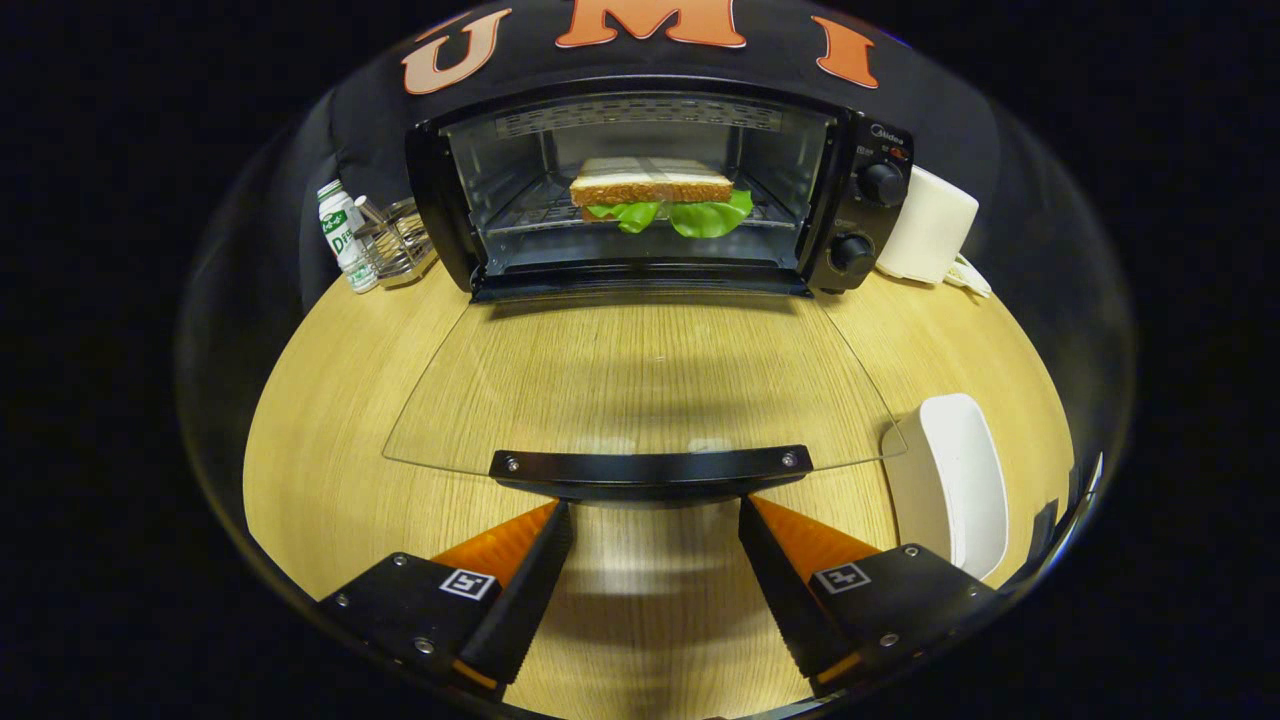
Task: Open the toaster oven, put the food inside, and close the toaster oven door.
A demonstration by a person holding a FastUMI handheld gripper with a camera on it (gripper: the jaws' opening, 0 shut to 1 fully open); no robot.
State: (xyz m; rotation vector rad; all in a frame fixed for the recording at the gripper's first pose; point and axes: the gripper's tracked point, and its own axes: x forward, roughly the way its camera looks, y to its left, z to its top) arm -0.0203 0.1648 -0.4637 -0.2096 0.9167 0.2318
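Note:
A black toaster oven stands at the back of the wooden table with its glass door folded down flat toward me. On the rack inside lies a sandwich with green lettuce hanging from its front edge. The door's black handle sits just ahead of my fingertips. My gripper is open, its fingers spread to either side just below the handle, with nothing between them but bare table.
A white oblong dish lies on the table right of the door. A white cup-like object stands right of the oven. Left of the oven are a small green-and-white bottle and a wire rack.

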